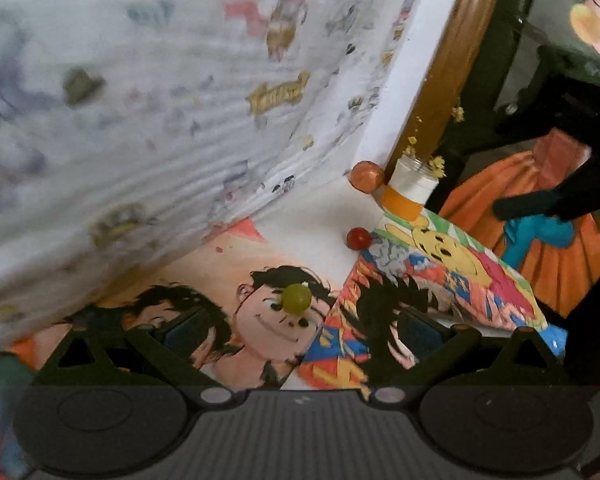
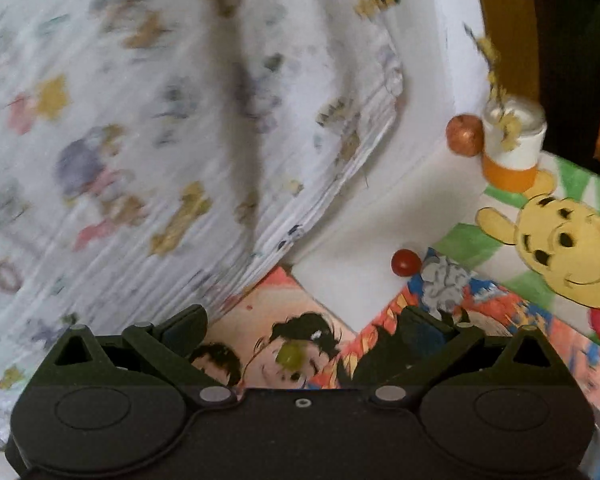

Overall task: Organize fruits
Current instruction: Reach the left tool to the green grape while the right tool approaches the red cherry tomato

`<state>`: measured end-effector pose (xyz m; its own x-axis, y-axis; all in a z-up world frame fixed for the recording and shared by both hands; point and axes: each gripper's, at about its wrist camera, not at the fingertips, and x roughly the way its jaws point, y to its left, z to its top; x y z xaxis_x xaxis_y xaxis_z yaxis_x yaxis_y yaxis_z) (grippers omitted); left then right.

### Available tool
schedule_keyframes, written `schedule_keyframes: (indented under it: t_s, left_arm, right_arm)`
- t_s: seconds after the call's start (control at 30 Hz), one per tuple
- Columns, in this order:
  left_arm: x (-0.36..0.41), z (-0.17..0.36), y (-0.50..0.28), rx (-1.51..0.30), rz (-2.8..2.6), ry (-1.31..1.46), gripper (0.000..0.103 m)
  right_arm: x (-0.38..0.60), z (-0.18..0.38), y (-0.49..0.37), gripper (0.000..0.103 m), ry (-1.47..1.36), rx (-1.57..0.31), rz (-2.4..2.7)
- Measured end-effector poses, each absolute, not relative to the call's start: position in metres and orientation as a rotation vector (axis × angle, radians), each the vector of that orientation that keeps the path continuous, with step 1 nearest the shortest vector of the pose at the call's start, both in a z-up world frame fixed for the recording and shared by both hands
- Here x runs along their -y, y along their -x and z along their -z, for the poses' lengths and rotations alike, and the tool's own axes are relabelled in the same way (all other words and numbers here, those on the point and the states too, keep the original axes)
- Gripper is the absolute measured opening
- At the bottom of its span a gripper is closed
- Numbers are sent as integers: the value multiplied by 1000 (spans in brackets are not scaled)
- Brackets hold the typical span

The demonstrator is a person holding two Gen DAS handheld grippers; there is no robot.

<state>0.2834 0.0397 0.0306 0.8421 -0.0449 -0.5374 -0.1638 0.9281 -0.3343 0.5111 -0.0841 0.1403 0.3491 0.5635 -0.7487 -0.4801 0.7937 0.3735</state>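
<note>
While both grippers hang with their fingers spread wide and nothing between them, the green grape (image 1: 297,298) lies low in the middle of each wrist view, resting on a cartoon face drawing (image 1: 268,320). In the right wrist view the grape sits just ahead of the right gripper (image 2: 304,334), between the lines of its two fingers, so the step in hand is judged to be picking it up. The left gripper (image 1: 300,326) is framed on the same grape and is best held back, so that only one tool closes. A small round fruit is likely to roll, so the fingers should be lowered evenly on both sides before being closed gently. A red cherry-like fruit (image 1: 358,238) lies right of centre, at the edge of the Pooh drawing (image 1: 444,240), and an orange-brown fruit (image 1: 367,176) is seen above it, touching or just beside a white and orange jar (image 1: 410,188). Patterned cloth (image 1: 160,100) fills the upper left of both frames, and it should be kept clear of the fingers
</note>
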Motion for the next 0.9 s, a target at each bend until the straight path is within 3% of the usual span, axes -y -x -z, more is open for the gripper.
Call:
schedule_keyframes:
  t_s: [0.33,0.5,0.9]
  left_arm:
    - [-41,4,-328,-575,-26,469,94]
    - [-45,10,-336,-548,-24,498,85]
    - [-42,21,-343,-557,11,475,65]
  right_arm:
    - [72,-88,-575,101,-97,-1001,-714]
    - [64,-64,-587,91,4,-989,-715]
    - [57,-37,-611,81,50,-982,-685]
